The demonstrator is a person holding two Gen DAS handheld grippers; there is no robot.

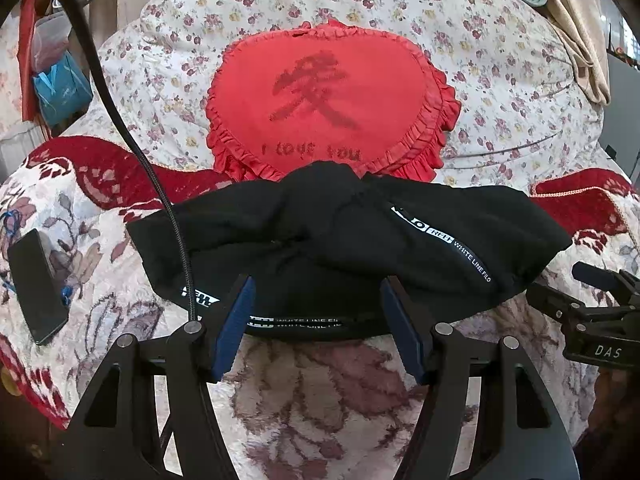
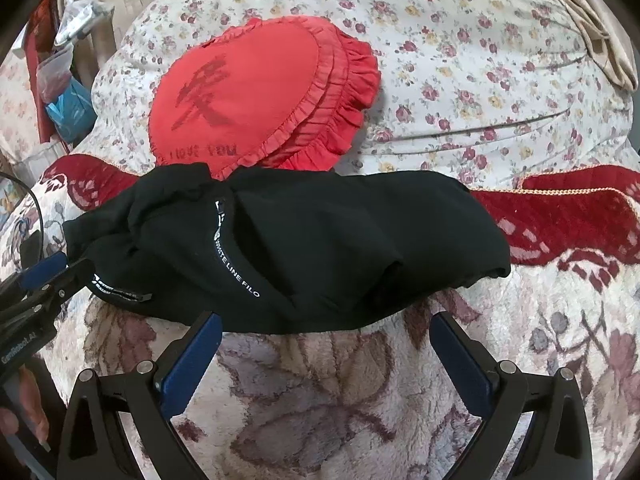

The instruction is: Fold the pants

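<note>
Pants point(image 1: 344, 240) of soft black fabric with white lettered stripes are lying bunched in a folded bundle on the plush floral blanket with a red border point(image 1: 312, 392), their far edge touching the red heart-shaped ruffled pillow point(image 1: 320, 92). I am holding my left gripper point(image 1: 316, 292) released, its blue pads spread wide at the near edge of the pants, with the pillow straight beyond; the tips are overlapping the cloth's edge, but I cannot tell whether they are touching it. My right gripper point(image 2: 326, 324) is also hanging open, just short of the bundle's near edge, with the pillow beyond and to its left. A black phone point(image 1: 36, 284) is lying on the blanket, well to the left of the pillow. A black cable point(image 1: 120, 128) is crossing in front of the pillow's left side.
</note>
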